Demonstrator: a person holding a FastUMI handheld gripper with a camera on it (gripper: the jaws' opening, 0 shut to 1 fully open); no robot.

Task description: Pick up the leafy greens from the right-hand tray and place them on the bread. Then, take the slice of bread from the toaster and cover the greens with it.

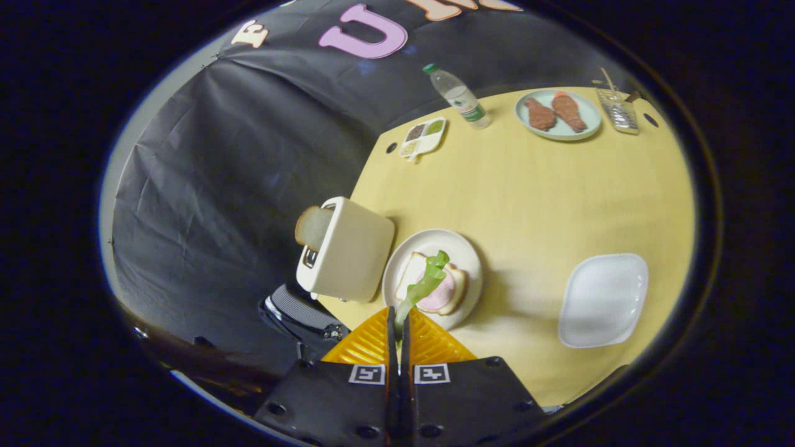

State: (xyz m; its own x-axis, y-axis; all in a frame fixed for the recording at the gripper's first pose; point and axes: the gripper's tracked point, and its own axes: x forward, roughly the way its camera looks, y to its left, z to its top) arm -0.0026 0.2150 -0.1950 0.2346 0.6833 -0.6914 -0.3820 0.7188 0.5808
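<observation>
My gripper (398, 323) is shut on the stem end of the leafy greens (427, 282), which hang ahead of the orange fingers (366, 344). The green leaf dangles over the round white plate (469, 248). On that plate lies a slice of bread (411, 273) with a pink ham slice (440, 297) on top. Left of the plate stands a cream toaster (351, 254) at the table's edge, with a slice of bread (312, 226) sticking out of its slot. To the right of the plate sits the white tray (601, 301), with nothing on it.
Far across the yellow table (534, 186) stand a water bottle (458, 96), a small divided dish (423, 136), a pale plate with two brown patties (558, 113) and a clear container (618, 110). A dark striped object (298, 307) sits below the toaster, off the table.
</observation>
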